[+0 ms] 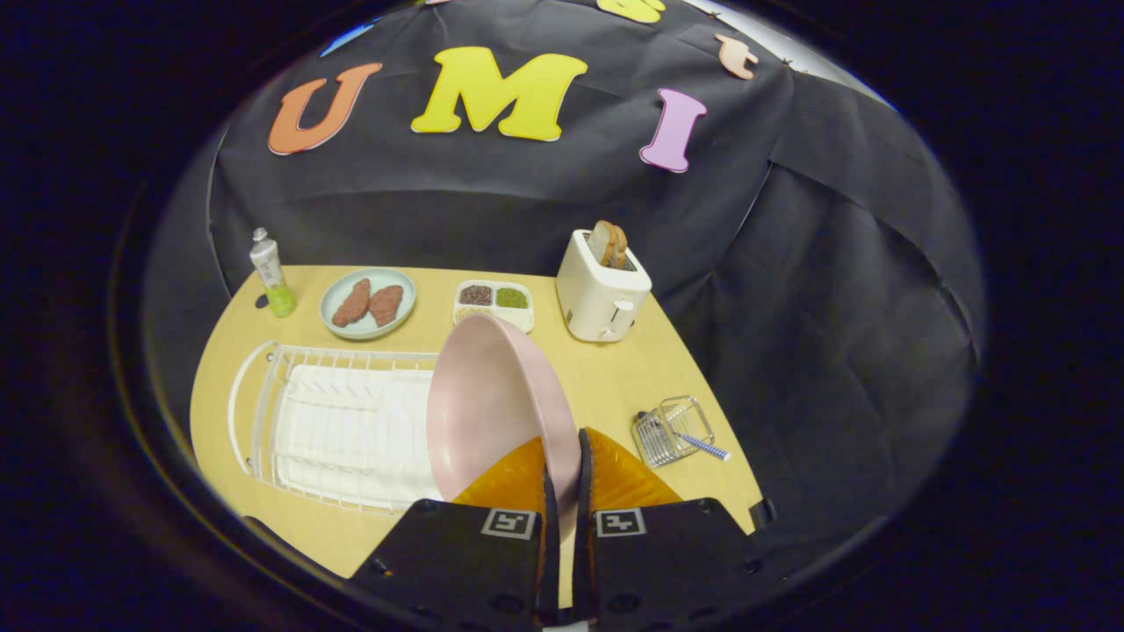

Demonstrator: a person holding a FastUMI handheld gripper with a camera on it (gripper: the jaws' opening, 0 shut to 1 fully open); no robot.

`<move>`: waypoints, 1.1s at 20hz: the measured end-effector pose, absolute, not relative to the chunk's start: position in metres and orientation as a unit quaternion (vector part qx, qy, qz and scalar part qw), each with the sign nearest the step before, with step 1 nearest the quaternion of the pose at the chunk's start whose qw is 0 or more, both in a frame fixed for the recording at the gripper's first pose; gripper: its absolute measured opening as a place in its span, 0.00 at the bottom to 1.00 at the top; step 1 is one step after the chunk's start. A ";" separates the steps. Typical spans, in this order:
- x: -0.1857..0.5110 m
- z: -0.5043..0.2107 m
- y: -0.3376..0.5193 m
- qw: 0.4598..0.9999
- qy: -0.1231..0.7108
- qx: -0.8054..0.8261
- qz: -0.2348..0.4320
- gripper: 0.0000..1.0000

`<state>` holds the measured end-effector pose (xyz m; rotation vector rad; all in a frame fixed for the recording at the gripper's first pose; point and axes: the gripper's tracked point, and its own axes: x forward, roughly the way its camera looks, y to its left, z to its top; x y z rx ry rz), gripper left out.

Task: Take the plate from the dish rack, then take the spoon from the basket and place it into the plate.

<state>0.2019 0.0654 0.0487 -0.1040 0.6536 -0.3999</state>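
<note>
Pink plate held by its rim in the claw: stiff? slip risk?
The round pink plate looks rigid, showing no sag. Its glossy surface is probably slippery. The claw pinches only the rim edge-on above the white wire dish rack, so it may pivot.

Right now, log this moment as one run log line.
phase: plate lifted | claw: shut on pink plate rim, held on edge above dish rack | spoon: in wire basket | next: set plate down
</note>
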 end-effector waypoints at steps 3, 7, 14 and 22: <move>0.167 0.028 0.068 0.937 0.319 -0.001 -0.143 0.11; 0.125 -0.018 0.071 0.937 0.342 0.026 -0.074 0.11; 0.086 -0.101 0.075 0.920 0.385 0.073 0.007 0.11; 0.075 -0.160 0.052 0.900 0.418 0.120 0.035 0.12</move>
